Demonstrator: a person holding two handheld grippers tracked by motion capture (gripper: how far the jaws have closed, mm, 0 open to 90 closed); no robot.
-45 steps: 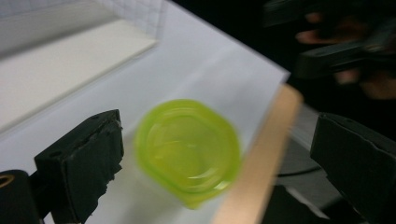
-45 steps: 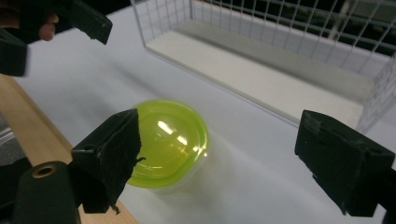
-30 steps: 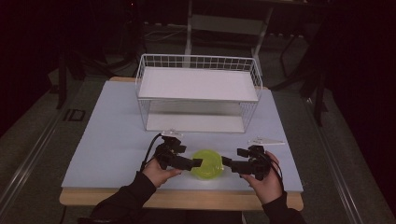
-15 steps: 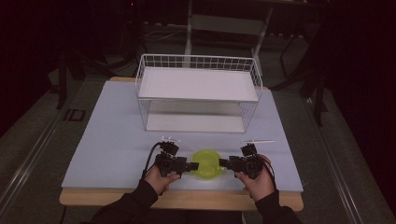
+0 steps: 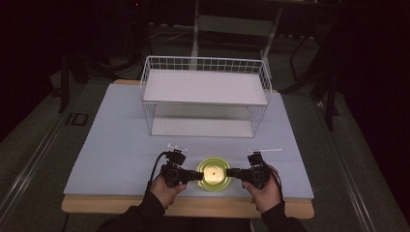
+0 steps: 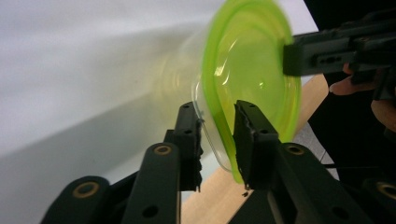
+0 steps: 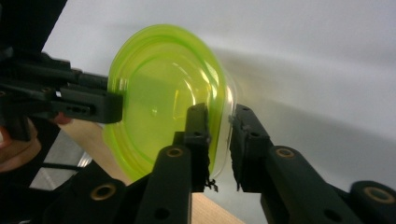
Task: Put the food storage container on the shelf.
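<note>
One green lidded tub in front of one wire basket, two grippers, left and right, each pinching its rim, clear base probably visible in gripper views

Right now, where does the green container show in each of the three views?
High view: the green container sits near the table's front edge, between the left gripper and right gripper.
Left gripper view: upper right of centre, rim between the jaws.
Right gripper view: left of centre, rim between the jaws.
Shared landmark: the table's wooden front edge.
</note>
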